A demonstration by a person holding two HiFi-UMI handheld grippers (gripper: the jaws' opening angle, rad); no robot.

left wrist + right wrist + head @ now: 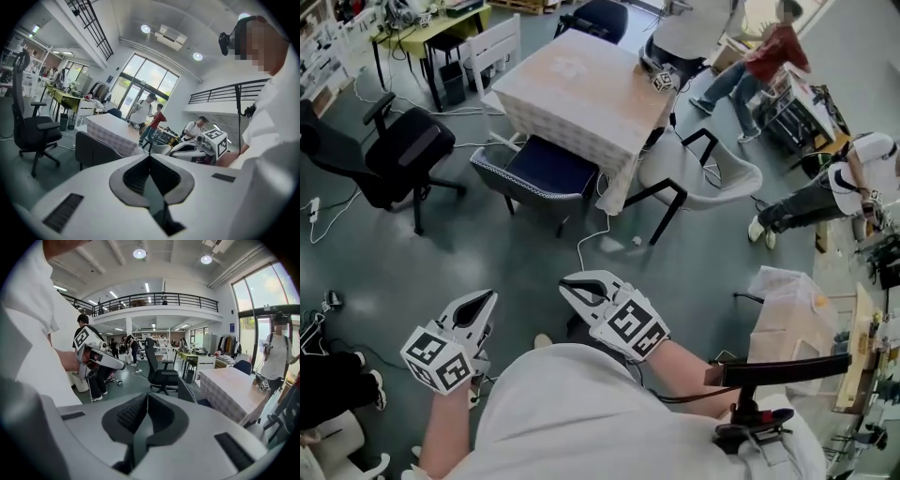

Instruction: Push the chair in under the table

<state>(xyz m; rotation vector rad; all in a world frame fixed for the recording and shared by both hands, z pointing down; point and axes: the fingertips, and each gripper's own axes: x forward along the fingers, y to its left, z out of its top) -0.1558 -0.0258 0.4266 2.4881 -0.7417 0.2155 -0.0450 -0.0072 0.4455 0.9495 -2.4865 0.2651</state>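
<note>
Head view has your left gripper (486,298) and right gripper (566,285) with fingers pressed together, empty, the chair (546,171) well beyond their tips, partly under the table (581,84).

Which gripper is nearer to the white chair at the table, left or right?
Right. In the head view the right gripper is below-left of the white chair, apart from it; the left gripper is further left, farther away.

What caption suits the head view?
Left gripper and right gripper, both shut, face the blue-seated chair at the table.
</note>
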